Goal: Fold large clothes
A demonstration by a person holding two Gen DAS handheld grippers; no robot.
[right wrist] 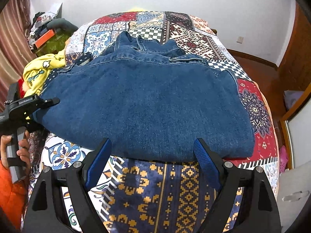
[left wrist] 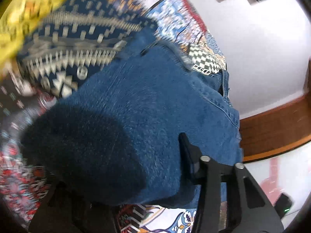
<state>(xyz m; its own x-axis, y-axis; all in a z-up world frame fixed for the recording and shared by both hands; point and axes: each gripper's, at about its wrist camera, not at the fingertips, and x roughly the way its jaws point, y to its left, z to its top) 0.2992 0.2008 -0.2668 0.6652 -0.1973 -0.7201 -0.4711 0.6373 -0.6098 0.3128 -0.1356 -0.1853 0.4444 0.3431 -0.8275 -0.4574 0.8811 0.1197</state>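
Observation:
A blue denim jacket (right wrist: 147,104) lies folded flat on the patchwork bedspread (right wrist: 175,194), collar toward the far wall. My right gripper (right wrist: 151,141) hovers at the jacket's near edge. It is open, its blue pads (right wrist: 97,165) wide apart with nothing between them. My left gripper (right wrist: 52,102) reaches in at the jacket's left edge, one finger lying on top of the cloth. In the left wrist view the denim jacket (left wrist: 155,97) bulges between the jaws of the left gripper (left wrist: 120,151). One finger (left wrist: 186,149) presses against the cloth and the other is hidden under it.
A yellow garment (right wrist: 38,71) is bunched at the bed's left side. A hand with an orange sleeve (right wrist: 11,147) holds the left gripper's handle. Clutter (right wrist: 44,33) sits beyond the bed's far left corner. Wooden furniture (right wrist: 295,58) and floor lie to the right.

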